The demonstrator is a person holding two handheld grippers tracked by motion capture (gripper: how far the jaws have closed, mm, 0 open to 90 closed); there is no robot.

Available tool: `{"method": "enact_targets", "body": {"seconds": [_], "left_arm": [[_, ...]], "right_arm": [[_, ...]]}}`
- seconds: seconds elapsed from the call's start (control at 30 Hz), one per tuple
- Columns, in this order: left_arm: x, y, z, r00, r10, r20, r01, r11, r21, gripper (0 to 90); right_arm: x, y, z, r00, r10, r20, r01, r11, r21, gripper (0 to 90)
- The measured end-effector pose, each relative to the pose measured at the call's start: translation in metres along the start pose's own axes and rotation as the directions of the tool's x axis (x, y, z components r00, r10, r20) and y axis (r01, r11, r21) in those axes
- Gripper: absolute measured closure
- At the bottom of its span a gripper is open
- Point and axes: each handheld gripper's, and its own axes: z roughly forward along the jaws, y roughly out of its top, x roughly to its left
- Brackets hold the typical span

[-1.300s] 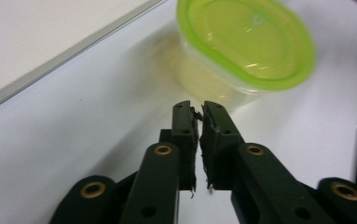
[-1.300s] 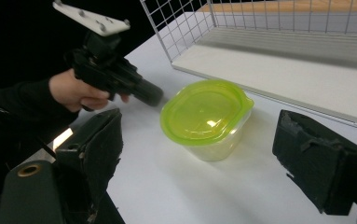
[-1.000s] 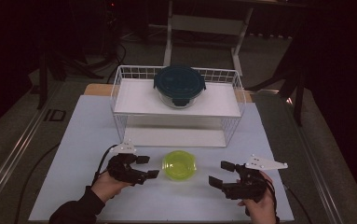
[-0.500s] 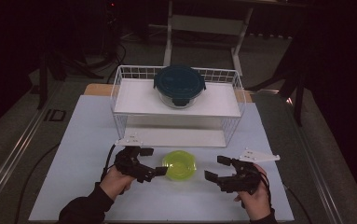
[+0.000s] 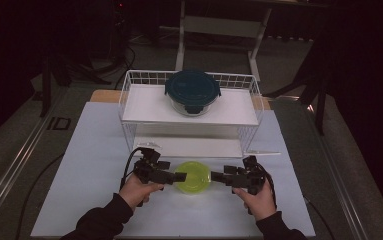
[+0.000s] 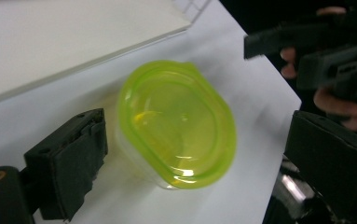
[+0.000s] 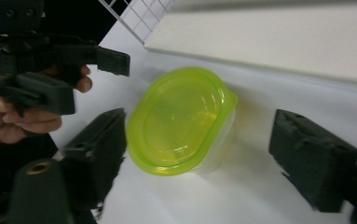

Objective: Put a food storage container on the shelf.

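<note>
Green-lidded and clear below, the small tub (image 5: 192, 176) sits on the white surface (image 5: 94, 150), near the front edge, between the two tools. The left tool (image 5: 180, 176) points at it from the left, just beside the lid; the right tool (image 5: 216, 176) faces it from the right, a little apart. Both have jaws standing wide and grip nothing, though they have just been closing slightly. Farther back stands a white wire rack (image 5: 129, 95), with a dark-lidded glass bowl (image 5: 192, 91) on its top shelf.

Green lid (image 6: 178, 123) blurred at rim; container body beneath mostly hidden by lid.
</note>
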Motion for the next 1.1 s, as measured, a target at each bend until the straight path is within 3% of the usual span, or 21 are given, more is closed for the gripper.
{"method": "enact_targets", "body": {"seconds": [0.07, 0.1, 0.13, 0.2, 0.23, 0.33, 0.37, 0.4, 0.5, 0.53, 0.57, 0.63, 0.7, 0.77, 0.97, 1.07, 1.1], "left_arm": [[0.008, -0.001, 0.002, 0.9967, -0.082, -0.005, 0.082, 0.9967, 0.002, 13.4], [0.008, -0.001, 0.002, 0.9967, -0.082, -0.005, 0.082, 0.9967, 0.002, 15.3], [0.014, -0.002, 0.004, 0.9900, -0.141, 0.011, 0.141, 0.9900, 0.001, 17.4], [0.016, -0.002, 0.004, 0.9885, -0.151, 0.002, 0.151, 0.9885, 0.008, 21.4], [0.019, -0.004, 0.006, 0.9840, -0.178, 0.008, 0.178, 0.9837, 0.027, 23.3], [0.020, -0.005, 0.007, 0.9819, -0.189, -0.002, 0.189, 0.9813, 0.035, 29.7], [0.023, -0.006, 0.009, 0.9741, -0.226, 0.005, 0.226, 0.9729, 0.050, 36.6], [0.025, -0.007, 0.011, 0.9701, -0.243, 0.007, 0.242, 0.9684, 0.062, 38.4], [0.027, -0.009, 0.013, 0.9660, -0.258, 0.010, 0.257, 0.9637, 0.072, 47.5], [0.028, -0.010, 0.015, 0.9643, -0.264, 0.015, 0.262, 0.9610, 0.087, 50.5], [0.028, -0.010, 0.015, 0.9643, -0.264, 0.015, 0.262, 0.9610, 0.087, 52.6], [0.028, -0.011, 0.017, 0.9649, -0.262, 0.012, 0.260, 0.9605, 0.099, 58.6], [0.029, -0.013, 0.020, 0.9663, -0.256, 0.023, 0.252, 0.9615, 0.109, 63.4], [0.030, -0.014, 0.020, 0.9642, -0.263, 0.031, 0.259, 0.9606, 0.100, 68.8], [0.029, -0.016, 0.019, 0.9607, -0.273, 0.048, 0.268, 0.9588, 0.094, 73.6], [0.027, -0.017, 0.019, 0.9630, -0.265, 0.048, 0.260, 0.9611, 0.093, 74.3], [0.027, -0.017, 0.018, 0.9610, -0.272, 0.051, 0.266, 0.9591, 0.096, 74.8]], "right_arm": [[-0.005, 0.001, 0.005, 0.9977, 0.061, -0.028, -0.061, 0.998, 0.023, 24.7], [-0.007, 0.002, 0.008, 0.9956, 0.088, -0.035, -0.086, 0.995, 0.040, 28.3], [-0.010, 0.002, 0.010, 0.9929, 0.112, -0.041, -0.109, 0.992, 0.055, 30.1], [-0.012, 0.002, 0.013, 0.9904, 0.131, -0.043, -0.128, 0.990, 0.066, 30.7], [-0.017, 0.002, 0.019, 0.9868, 0.158, -0.038, -0.153, 0.983, 0.097, 32.5], [-0.022, 0.001, 0.025, 0.9828, 0.182, -0.031, -0.177, 0.976, 0.126, 34.8], [-0.025, 0.000, 0.030, 0.9809, 0.192, -0.031, -0.186, 0.971, 0.149, 35.4], [-0.026, -0.001, 0.033, 0.9804, 0.195, -0.031, -0.187, 0.969, 0.160, 35.6], [-0.028, -0.002, 0.036, 0.9760, 0.216, -0.030, -0.208, 0.963, 0.169, 39.4], [-0.031, -0.003, 0.039, 0.9703, 0.239, -0.036, -0.230, 0.958, 0.172, 43.6], [-0.031, -0.003, 0.039, 0.9703, 0.239, -0.036, -0.230, 0.958, 0.172, 43.6], [-0.032, -0.003, 0.042, 0.9669, 0.253, -0.037, -0.242, 0.954, 0.179, 53.3], [-0.031, -0.004, 0.043, 0.9694, 0.244, -0.028, -0.234, 0.953, 0.191, 57.5], [-0.032, -0.005, 0.045, 0.9657, 0.257, -0.039, -0.244, 0.948, 0.205, 60.8], [-0.028, -0.005, 0.044, 0.9600, 0.274, -0.058, -0.257, 0.945, 0.205, 74.7], [-0.029, -0.006, 0.043, 0.9533, 0.295, -0.066, -0.276, 0.939, 0.207, 75.9], [-0.029, -0.007, 0.043, 0.9529, 0.295, -0.069, -0.276, 0.939, 0.206, 76.2]]}}
